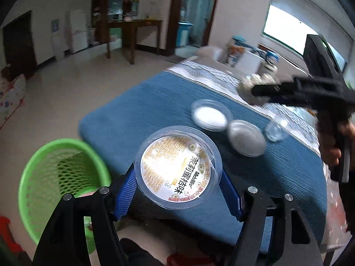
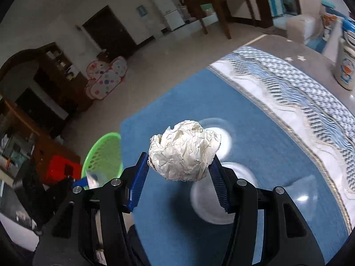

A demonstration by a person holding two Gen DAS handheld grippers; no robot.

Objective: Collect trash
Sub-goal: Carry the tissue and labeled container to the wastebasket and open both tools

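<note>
My left gripper (image 1: pixel 177 190) is shut on a round clear plastic cup with a printed label lid (image 1: pixel 177 166), held above the near edge of the blue mat (image 1: pixel 137 115). My right gripper (image 2: pixel 179 173) is shut on a crumpled white paper ball (image 2: pixel 184 150), held above the mat; it also shows in the left wrist view (image 1: pixel 248 86). The green mesh basket (image 1: pixel 60 177) stands on the floor left of the table and shows in the right wrist view (image 2: pixel 104 157). Two clear lids (image 1: pixel 209 115) (image 1: pixel 246 138) and a small clear cup (image 1: pixel 276 129) lie on the mat.
The table carries a patterned white-blue cloth (image 2: pixel 299 93) beyond the mat and cartoon-printed containers (image 2: pixel 346 66) at the far side. A red box (image 2: pixel 60 168) sits on the floor near the basket. A wooden table (image 1: pixel 137 31) and a white fridge (image 1: pixel 77 31) stand far back.
</note>
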